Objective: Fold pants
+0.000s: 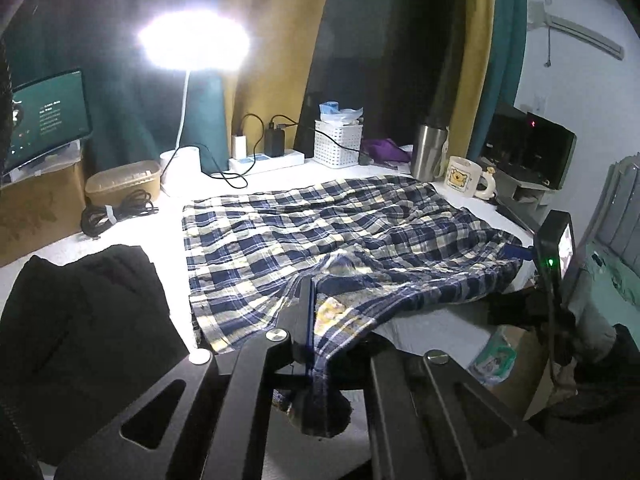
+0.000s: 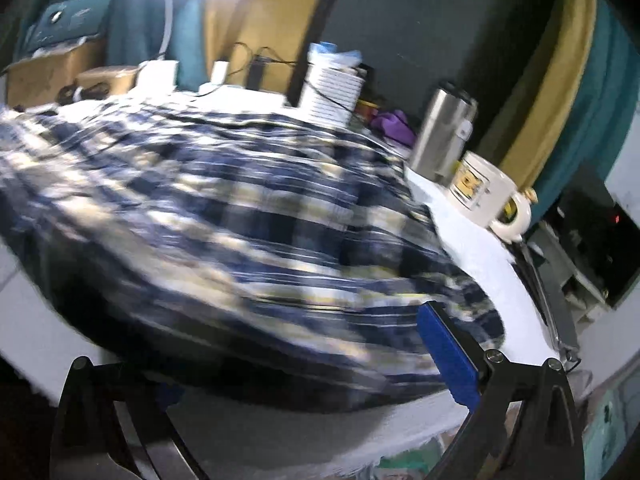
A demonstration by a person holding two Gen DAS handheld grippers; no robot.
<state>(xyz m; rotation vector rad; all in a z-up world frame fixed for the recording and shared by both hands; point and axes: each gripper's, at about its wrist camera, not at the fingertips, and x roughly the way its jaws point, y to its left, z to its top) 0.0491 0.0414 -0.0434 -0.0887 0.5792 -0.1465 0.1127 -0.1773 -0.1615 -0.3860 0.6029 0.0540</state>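
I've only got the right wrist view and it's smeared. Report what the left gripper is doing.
Observer: The left gripper is shut on the near edge of the plaid pants, with the cloth bunched up at the pinch.
Operator: Check left of the pants.
Observer: A black garment lies there on the white table.
Operator: Locate my gripper from that side.
Observer: The right gripper is at the pants' right edge.

No readable text anywhere.
The monitor shows pale lines of writing, too small to make out; the mug carries a cartoon bear picture with tiny, unreadable lettering beneath it, blurred in the right wrist view.
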